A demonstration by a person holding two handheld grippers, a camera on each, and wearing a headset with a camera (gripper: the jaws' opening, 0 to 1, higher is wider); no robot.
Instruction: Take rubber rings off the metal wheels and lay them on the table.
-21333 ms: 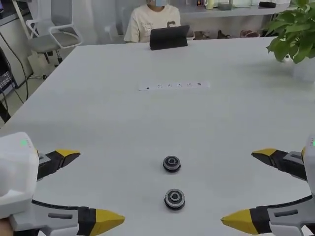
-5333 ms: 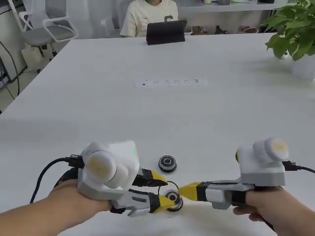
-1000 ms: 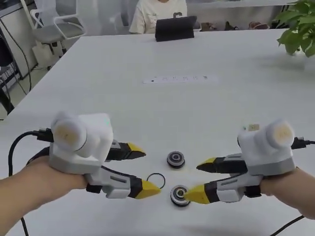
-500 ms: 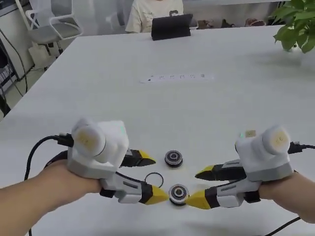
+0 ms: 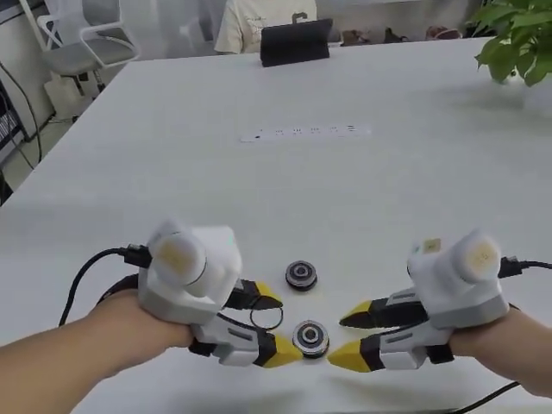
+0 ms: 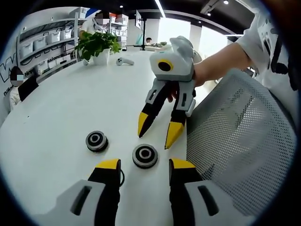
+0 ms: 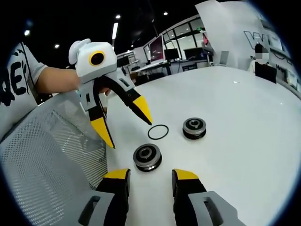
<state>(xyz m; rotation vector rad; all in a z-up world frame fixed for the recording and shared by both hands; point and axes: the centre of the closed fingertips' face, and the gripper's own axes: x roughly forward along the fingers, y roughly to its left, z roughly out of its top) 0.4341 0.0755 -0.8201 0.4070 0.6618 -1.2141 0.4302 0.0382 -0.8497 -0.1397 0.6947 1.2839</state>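
Two small metal wheels lie on the white table point(image 5: 388, 190). The near wheel point(image 5: 310, 338) point(image 6: 145, 155) point(image 7: 147, 157) sits between both grippers. The far wheel point(image 5: 300, 274) point(image 6: 96, 141) point(image 7: 194, 127) lies just beyond it. A loose black rubber ring point(image 5: 266, 317) point(image 7: 158, 132) lies flat on the table beside the left gripper's jaws. My left gripper point(image 5: 278, 328) point(image 6: 145, 165) point(image 7: 128, 129) is open, its tips just left of the near wheel. My right gripper point(image 5: 339, 338) point(image 7: 151, 174) point(image 6: 156, 136) is open too, its tips just right of that wheel. Neither holds anything.
A white power strip point(image 5: 297, 132) lies mid-table. At the far end a person sits behind a dark tablet point(image 5: 295, 41). A potted plant point(image 5: 517, 39) stands at the back right. A mesh chair back point(image 6: 235, 141) is close behind the table's near edge.
Over the last second my left gripper has moved right, from beside the loose ring up to the near wheel. The right gripper has stayed close to the wheel. The ring rests unmoved.
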